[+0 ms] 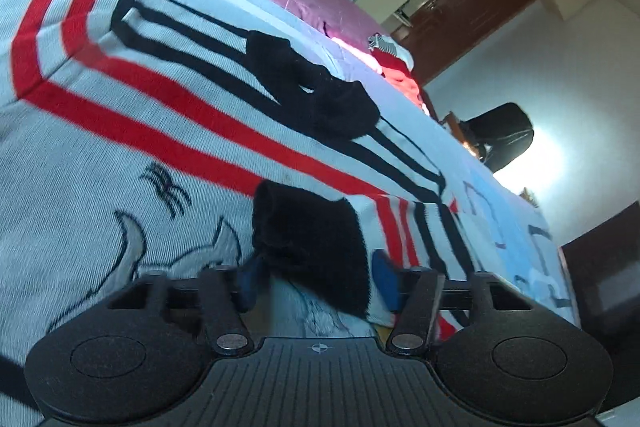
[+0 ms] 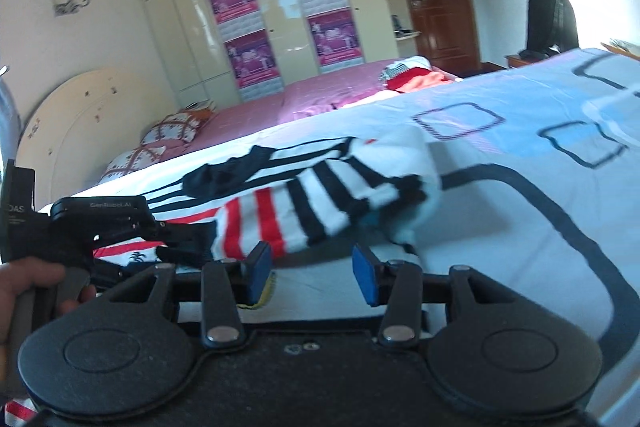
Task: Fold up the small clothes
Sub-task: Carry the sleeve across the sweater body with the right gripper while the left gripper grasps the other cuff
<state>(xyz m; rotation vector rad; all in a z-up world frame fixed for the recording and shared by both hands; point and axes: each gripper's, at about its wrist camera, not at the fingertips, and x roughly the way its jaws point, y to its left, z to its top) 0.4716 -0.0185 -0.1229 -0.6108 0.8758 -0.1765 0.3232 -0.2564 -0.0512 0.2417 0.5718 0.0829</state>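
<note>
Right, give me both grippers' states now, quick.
Left gripper: open, black sock between its jaws, not visibly clamped.
Right gripper: open, nothing between its jaws.

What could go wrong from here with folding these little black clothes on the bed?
1. The bunched black garment sits between the pads of the open left gripper, over the striped blanket; closing might pinch blanket too.
2. The second black garment lies on black stripes, easy to misjudge.
3. The open right gripper faces a blanket fold, which it might snag.
</note>
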